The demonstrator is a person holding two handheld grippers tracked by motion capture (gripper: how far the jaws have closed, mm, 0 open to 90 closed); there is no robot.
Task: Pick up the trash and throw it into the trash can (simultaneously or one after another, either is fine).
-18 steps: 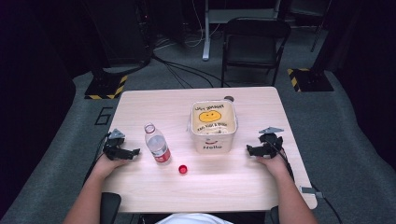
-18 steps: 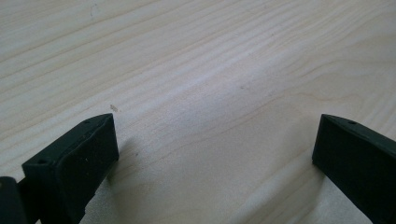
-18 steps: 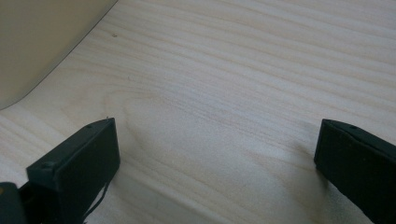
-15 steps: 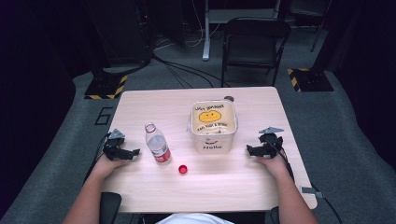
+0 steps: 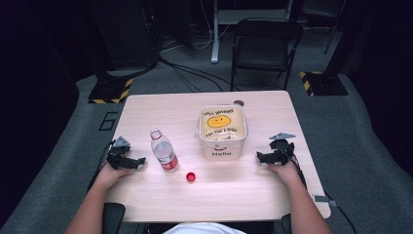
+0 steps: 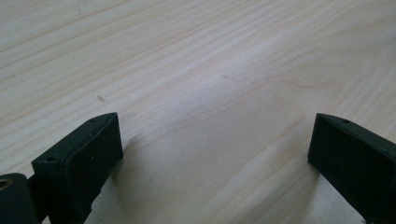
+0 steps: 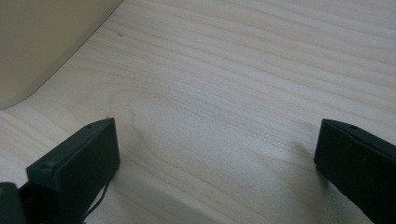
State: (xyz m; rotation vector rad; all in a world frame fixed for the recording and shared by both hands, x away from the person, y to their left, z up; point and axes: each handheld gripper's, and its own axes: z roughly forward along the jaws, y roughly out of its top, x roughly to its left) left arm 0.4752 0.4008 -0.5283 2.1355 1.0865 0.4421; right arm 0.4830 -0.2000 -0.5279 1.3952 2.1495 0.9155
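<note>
Both tongs rest on the wooden surface (image 5: 234,195), jaws wide apart and empty: left tongs (image 5: 139,162) near the uncapped bottle (image 5: 163,151), its red cap (image 5: 191,177) apart, right tongs (image 5: 259,157) beside what looks like a cream tub (image 5: 222,145).

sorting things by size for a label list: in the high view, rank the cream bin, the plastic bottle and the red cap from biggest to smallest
1. cream bin
2. plastic bottle
3. red cap

All three stand at about the same depth on the table, so the order looks safe.

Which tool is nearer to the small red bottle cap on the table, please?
Left. The left tool rests beyond the clear plastic bottle, left of the small red bottle cap; the right tool rests farther off, right of it.
</note>
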